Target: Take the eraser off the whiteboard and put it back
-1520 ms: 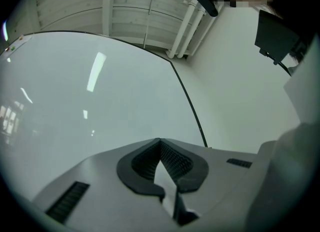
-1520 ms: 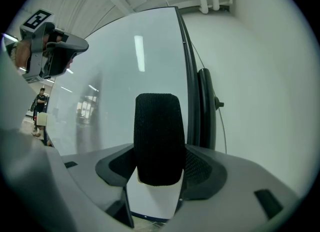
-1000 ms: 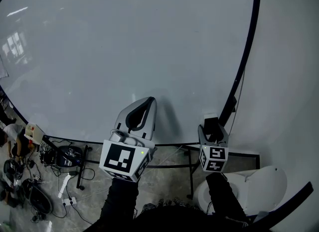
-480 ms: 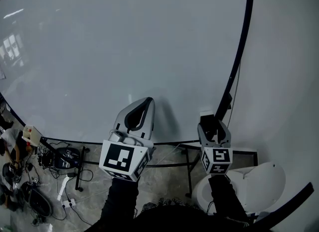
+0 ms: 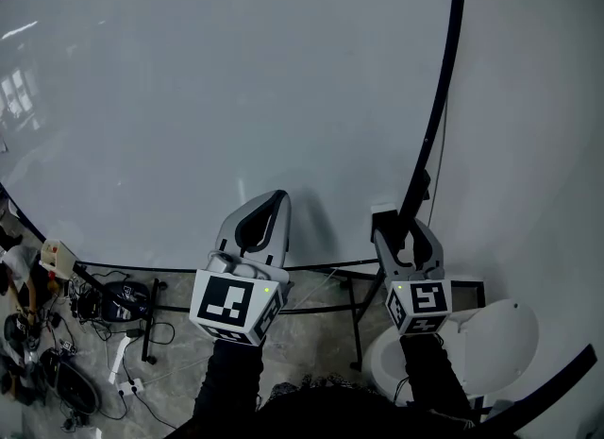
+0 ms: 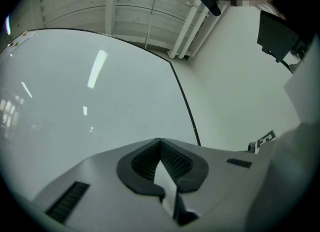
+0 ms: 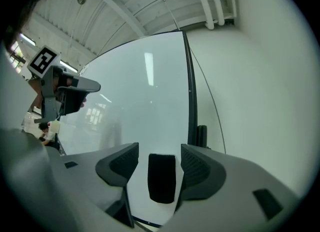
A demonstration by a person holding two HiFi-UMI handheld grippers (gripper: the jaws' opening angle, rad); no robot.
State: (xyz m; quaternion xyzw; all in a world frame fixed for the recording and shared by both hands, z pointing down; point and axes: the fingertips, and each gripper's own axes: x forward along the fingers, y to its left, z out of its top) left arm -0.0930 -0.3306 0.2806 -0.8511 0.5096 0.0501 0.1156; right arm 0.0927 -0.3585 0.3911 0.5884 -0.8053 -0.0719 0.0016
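Right tongs [image 7: 160,151] stand open and level, facing the whiteboard [image 5: 236,69]. The black eraser [image 7: 162,177] sits flat on the board between the jaws, near the board's lower right corner and just beside the dark frame [image 7: 191,101]. A gap shows on each side of it, narrower on the right, so neither pad is bearing on it. Left tongs [image 6: 160,141] are closed on nothing and held off the board, well to the left. Judged step: closing on the eraser to lift it off. Recommendations: shift the right tongs slightly so the eraser sits centred, keep the jaws square to its long sides, and advance until the pads cover its edges before closing. Pull straight away from the board, not sideways, as a skewed pull could tilt the eraser out of the pads. Keep clear of the black fitting [image 7: 201,135] on the frame.
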